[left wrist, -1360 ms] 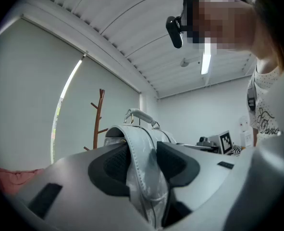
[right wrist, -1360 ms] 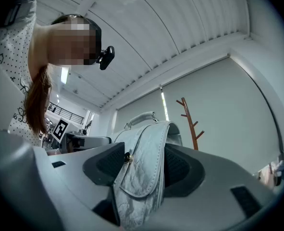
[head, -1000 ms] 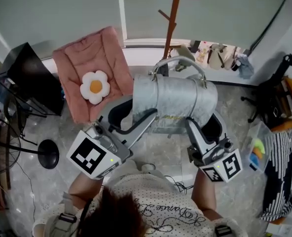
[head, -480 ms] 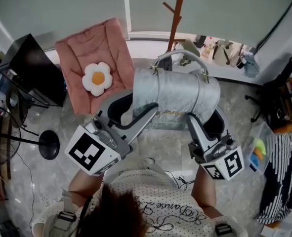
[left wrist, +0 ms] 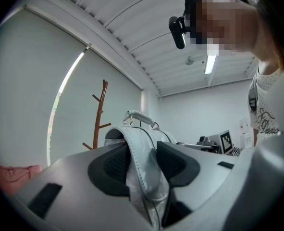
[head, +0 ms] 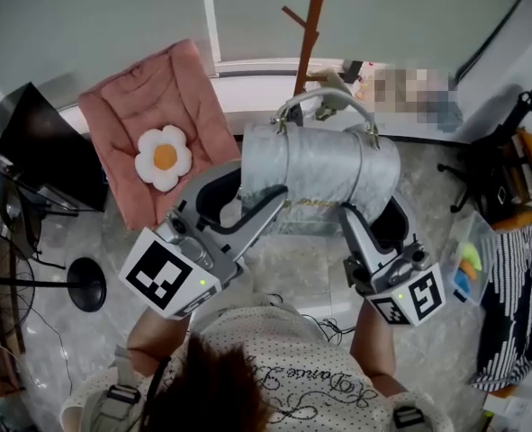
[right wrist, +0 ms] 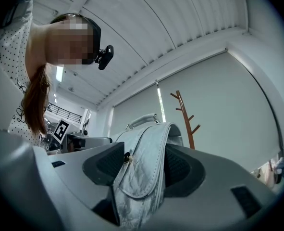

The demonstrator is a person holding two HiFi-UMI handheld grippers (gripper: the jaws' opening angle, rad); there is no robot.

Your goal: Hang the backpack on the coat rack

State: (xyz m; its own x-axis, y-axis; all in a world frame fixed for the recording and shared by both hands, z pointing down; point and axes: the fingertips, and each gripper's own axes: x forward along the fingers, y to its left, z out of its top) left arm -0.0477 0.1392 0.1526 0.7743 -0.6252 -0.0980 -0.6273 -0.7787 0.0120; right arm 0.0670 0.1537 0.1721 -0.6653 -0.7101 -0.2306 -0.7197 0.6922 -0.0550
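Nearest, below the head camera, both arms reach forward from a white dotted shirt (head: 266, 367). Each hand holds a grey plastic tool with a black-and-white marker cube.

The left tongs (head: 252, 196) are closed most of the way. Their black ribbed pads pinch a stitched strap-like edge on the left side of the silver quilted leather backpack (head: 324, 174). The left gripper view shows this edge running up between the pads of the left tongs (left wrist: 142, 160), with crinkled silver material (left wrist: 142, 134) bunched below it.

The right tongs (head: 378, 223) grip the bag's right side in the same way. In the right gripper view, a rounded quilted flap with a small dark snap is squeezed between the dark textured pads of the right tongs (right wrist: 142, 162). The backpack (right wrist: 146, 143) rises beyond them.

The backpack is held up between the two tools, above the pale marbled floor (head: 293, 264). Its curved padded carry handle (head: 324, 102) is on the far side and is fixed with metal rings.

To the far left, a pink tufted square cushion (head: 153, 124) carries a white flower-shaped plush pillow with a yellow centre (head: 164, 157).

Farthest, just beyond the handle, the slim brown wooden coat rack with angled pegs (head: 309, 25) stands before a pale grey roller blind (head: 112, 16). The rack also shows past the bag in the left gripper view (left wrist: 100, 112) and the right gripper view (right wrist: 185, 117). The backpack is not on any peg.
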